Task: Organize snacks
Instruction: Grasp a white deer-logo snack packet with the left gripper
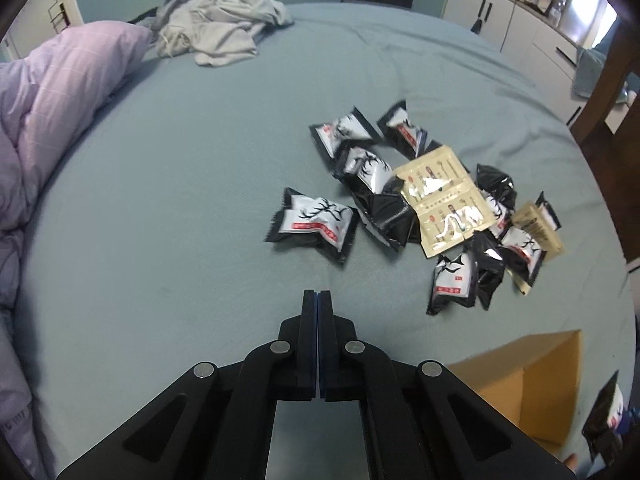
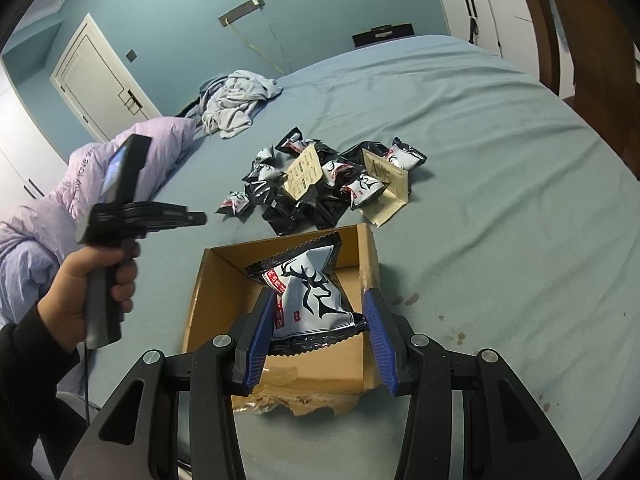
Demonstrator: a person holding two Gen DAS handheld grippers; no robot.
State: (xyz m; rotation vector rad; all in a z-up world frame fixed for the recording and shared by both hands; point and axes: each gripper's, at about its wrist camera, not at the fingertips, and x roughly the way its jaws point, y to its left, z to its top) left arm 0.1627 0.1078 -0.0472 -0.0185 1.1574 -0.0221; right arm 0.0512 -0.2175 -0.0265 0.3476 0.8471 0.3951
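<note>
- A blue-grey bed sheet (image 1: 168,208) fills both views; a lilac duvet (image 1: 60,112) is bunched at the left edge and crumpled grey clothing (image 1: 216,28) lies at the upper centre of the left wrist view.
- A pile of snack packets (image 1: 420,200), black-and-white wrappers with an antler print mixed with beige sachets (image 1: 440,200), sits right of centre in the left wrist view. In the right wrist view the same pile lies at mid-frame, just beyond the box's far wall.
- An open cardboard box (image 2: 372,252) lies at lower centre of the right wrist view, its near flap torn. Nothing stands between the box and the pile.
- One deer-print snack packet (image 2: 312,292) lies over the box opening, between the right gripper's fingers. Its long axis runs from the lower centre of the frame up toward the box's far wall, serrated ends near and far, printed face up.
- The right gripper (image 2: 316,340) has its blue-padded fingers spread wide; the left-hand pad (image 2: 260,344) touches or nearly touches the packet, and the other stands clear.
- The left gripper (image 1: 318,300) hovers over bare sheet at lower centre, fingers pressed together with nothing between them. In the right wrist view a hand (image 2: 80,292) holds it at the left edge.
- White cabinets (image 1: 500,16) stand at upper right.
</note>
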